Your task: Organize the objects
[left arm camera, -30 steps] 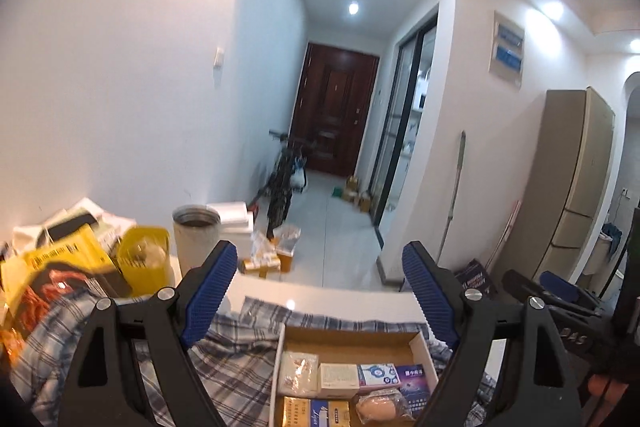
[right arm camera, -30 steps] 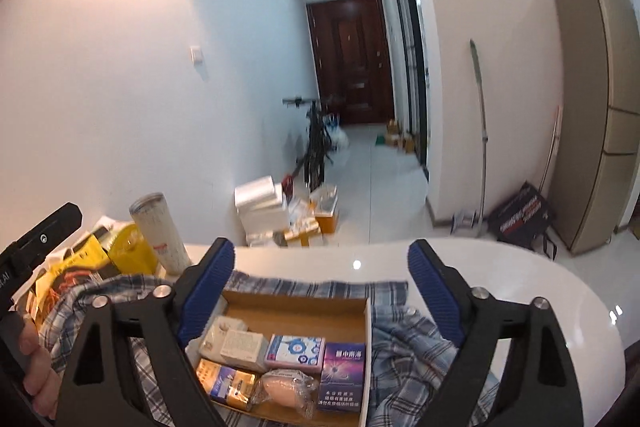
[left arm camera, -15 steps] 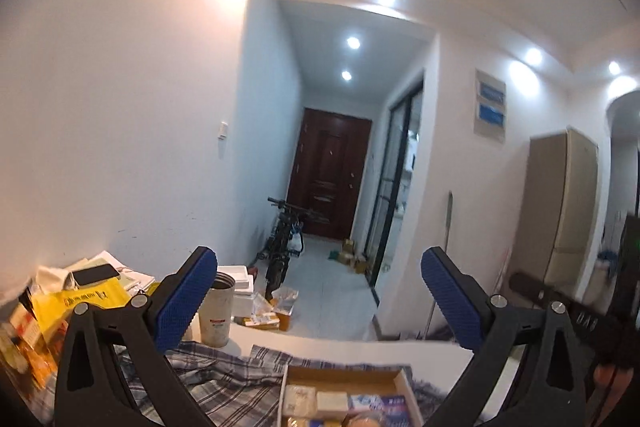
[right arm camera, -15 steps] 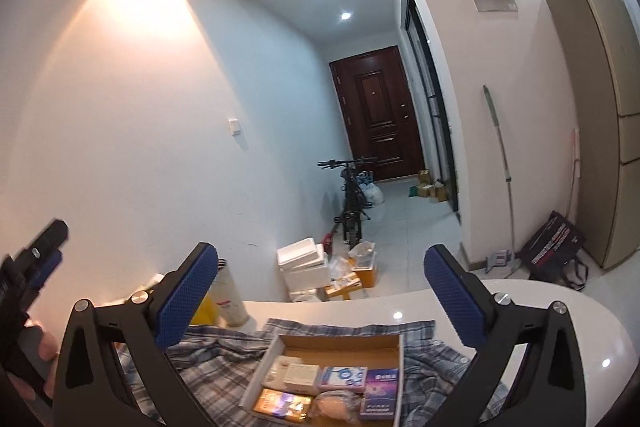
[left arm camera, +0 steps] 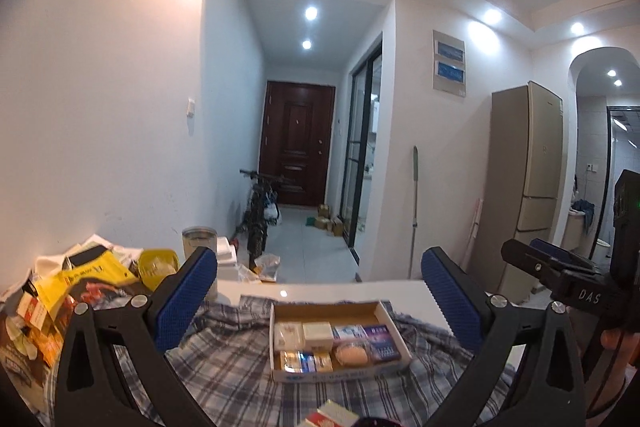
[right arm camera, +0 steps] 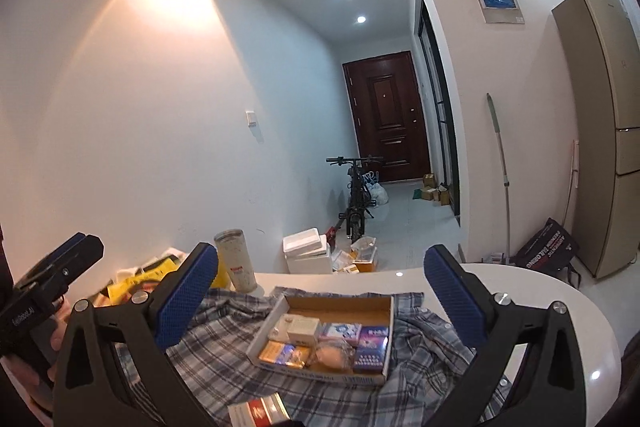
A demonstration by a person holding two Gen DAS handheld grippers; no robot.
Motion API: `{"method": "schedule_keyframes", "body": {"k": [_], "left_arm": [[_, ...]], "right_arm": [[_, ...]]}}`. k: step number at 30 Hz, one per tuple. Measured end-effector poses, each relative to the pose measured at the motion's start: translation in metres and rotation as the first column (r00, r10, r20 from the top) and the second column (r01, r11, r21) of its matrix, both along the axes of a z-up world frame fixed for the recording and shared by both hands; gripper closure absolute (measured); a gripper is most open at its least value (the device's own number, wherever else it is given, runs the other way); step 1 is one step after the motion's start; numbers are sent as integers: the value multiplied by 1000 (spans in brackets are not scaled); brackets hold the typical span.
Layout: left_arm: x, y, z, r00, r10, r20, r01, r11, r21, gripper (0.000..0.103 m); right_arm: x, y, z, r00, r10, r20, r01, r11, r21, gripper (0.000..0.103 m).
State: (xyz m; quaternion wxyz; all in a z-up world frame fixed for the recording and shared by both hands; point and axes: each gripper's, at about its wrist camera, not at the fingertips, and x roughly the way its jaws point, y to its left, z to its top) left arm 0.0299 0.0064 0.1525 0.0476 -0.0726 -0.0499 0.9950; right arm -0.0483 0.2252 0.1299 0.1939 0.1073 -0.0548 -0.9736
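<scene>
A shallow cardboard box (left arm camera: 326,308) (right arm camera: 340,303) lies on a plaid shirt (left arm camera: 232,359) (right arm camera: 224,331) on a white table (right arm camera: 552,311). It holds several small packets and a wrapped bun (left arm camera: 351,353) (right arm camera: 330,353). A red-and-white packet (left arm camera: 332,415) (right arm camera: 258,411) lies on the shirt in front of the box. My left gripper (left arm camera: 318,287) is open and empty, held above and short of the box. My right gripper (right arm camera: 320,285) is open and empty, likewise above the box. Each gripper shows at the other view's edge.
A pile of yellow bags and packets (left arm camera: 60,291) (right arm camera: 128,283) lies at the table's left. A steel tumbler (left arm camera: 199,247) (right arm camera: 236,259) stands behind the shirt. Beyond the table is a hallway with a bicycle (right arm camera: 356,199), foam boxes (right arm camera: 308,255) and a fridge (left arm camera: 524,187).
Both views first tilted up toward the ceiling, then came back down a little. The box now sits lower-centre and farther off. Both grippers stayed open.
</scene>
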Motion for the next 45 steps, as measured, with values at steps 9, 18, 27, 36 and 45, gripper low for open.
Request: {"method": "schedule_keyframes", "body": {"k": [9,18,27,36,45], "left_arm": [[-28,16,-46,993,-19,117,28,997,-76,0],[-38,-1,-81,968,12,251,8,997,-75,0],[23,-16,-35,972,76,223,-69,997,-42,0],[48,2,-28,982,56,180,-36,993,-115,0],[-24,10,-75,944,-26,328,39,999,-35,0]], "right_arm": [[10,-10,-43,1000,-6,4,5,997,78,0],[-13,-7,-76,995,-19,101,11,996,83,0],[6,1,-63,991,-36,129,25,996,83,0],[47,4,-44,998,-34,43,30,994,101,0],[22,-8,-57,999,-21,49,13,986,165,0]]}}
